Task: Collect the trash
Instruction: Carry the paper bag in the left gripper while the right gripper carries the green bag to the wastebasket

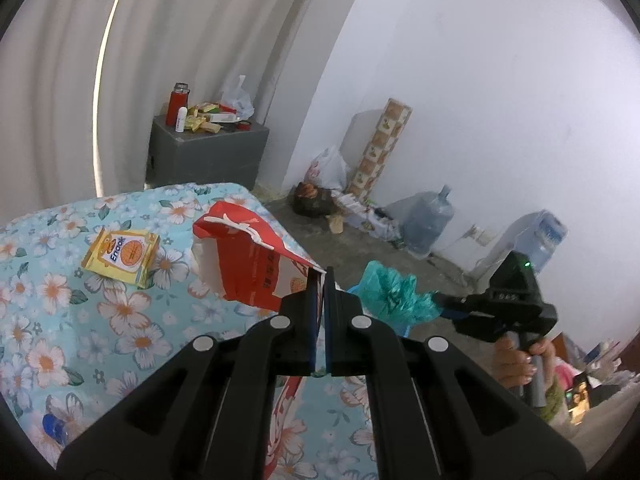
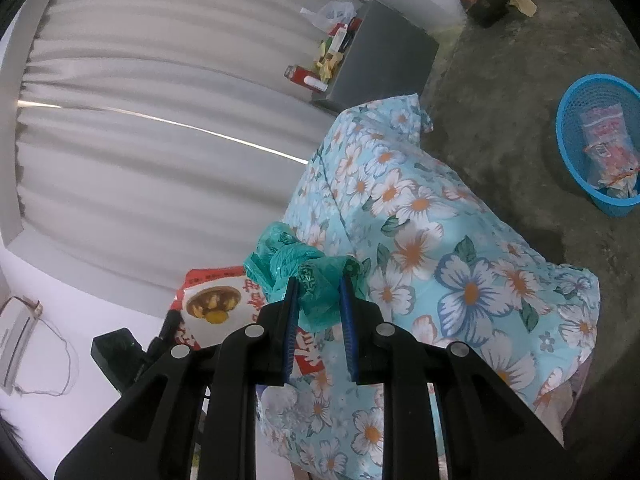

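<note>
Trash collection, partly done. Red snack bag [image 1: 248, 264] is pinched in the clenched left gripper [image 1: 320, 280]; crumpled teal plastic bag [image 2: 304, 276] is clamped by the right gripper [image 2: 320, 284]. Wrappers are already seen in the blue basket [image 2: 576, 92] on the concrete floor [image 2: 500, 60]. Yellow snack packet [image 1: 122, 256] is left on the floral bed [image 1: 60, 320].

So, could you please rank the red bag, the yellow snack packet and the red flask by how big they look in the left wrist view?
1. red bag, though nearest the camera
2. yellow snack packet
3. red flask, farthest away, so its true size is unsure
</note>
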`<state>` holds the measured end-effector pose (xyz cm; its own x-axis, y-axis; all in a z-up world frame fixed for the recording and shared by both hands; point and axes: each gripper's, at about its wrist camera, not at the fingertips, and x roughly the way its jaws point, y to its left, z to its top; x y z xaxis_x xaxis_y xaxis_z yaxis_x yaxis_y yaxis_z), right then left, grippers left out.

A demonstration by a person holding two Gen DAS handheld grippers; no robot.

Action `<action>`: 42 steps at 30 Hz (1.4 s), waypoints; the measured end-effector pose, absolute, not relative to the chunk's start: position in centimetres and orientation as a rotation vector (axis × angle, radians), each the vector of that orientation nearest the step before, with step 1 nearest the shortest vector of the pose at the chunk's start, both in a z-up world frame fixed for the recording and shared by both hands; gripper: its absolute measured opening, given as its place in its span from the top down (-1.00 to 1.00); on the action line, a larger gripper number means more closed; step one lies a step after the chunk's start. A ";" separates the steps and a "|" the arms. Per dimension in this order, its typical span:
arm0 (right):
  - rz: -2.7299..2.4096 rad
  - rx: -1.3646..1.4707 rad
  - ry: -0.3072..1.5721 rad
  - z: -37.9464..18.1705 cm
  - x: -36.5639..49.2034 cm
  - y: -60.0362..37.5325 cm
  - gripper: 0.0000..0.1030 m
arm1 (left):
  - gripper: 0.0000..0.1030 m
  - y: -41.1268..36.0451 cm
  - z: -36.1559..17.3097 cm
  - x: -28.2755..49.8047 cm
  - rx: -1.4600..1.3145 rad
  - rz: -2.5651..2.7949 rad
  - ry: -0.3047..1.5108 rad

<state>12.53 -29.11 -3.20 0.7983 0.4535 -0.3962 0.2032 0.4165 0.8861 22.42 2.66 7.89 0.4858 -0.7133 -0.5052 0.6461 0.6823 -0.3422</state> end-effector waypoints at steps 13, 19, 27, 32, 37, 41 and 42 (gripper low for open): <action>0.171 1.190 0.635 -3.7 10.7 -30.6 0.61 | 0.98 -4.2 5.4 18.8 0.198 -0.730 0.609; 0.177 1.207 0.627 -4.3 10.0 -31.4 0.61 | 0.95 -6.4 4.6 19.4 0.215 -0.723 0.655; 0.172 1.224 0.632 -5.1 9.3 -32.1 0.61 | 0.95 -8.7 3.7 19.6 0.315 -0.668 0.636; 0.170 1.230 0.636 -5.4 9.2 -32.3 0.61 | 0.95 -9.2 3.7 19.4 0.347 -0.654 0.629; 0.174 1.228 0.634 -5.4 9.2 -32.3 0.61 | 0.95 -9.6 3.9 18.9 0.376 -0.645 0.619; 0.176 1.232 0.633 -5.4 9.2 -32.3 0.61 | 0.95 -9.9 4.0 18.4 0.404 -0.630 0.605; 0.177 1.234 0.632 -5.5 9.1 -32.3 0.61 | 0.95 -10.1 4.1 18.3 0.405 -0.629 0.604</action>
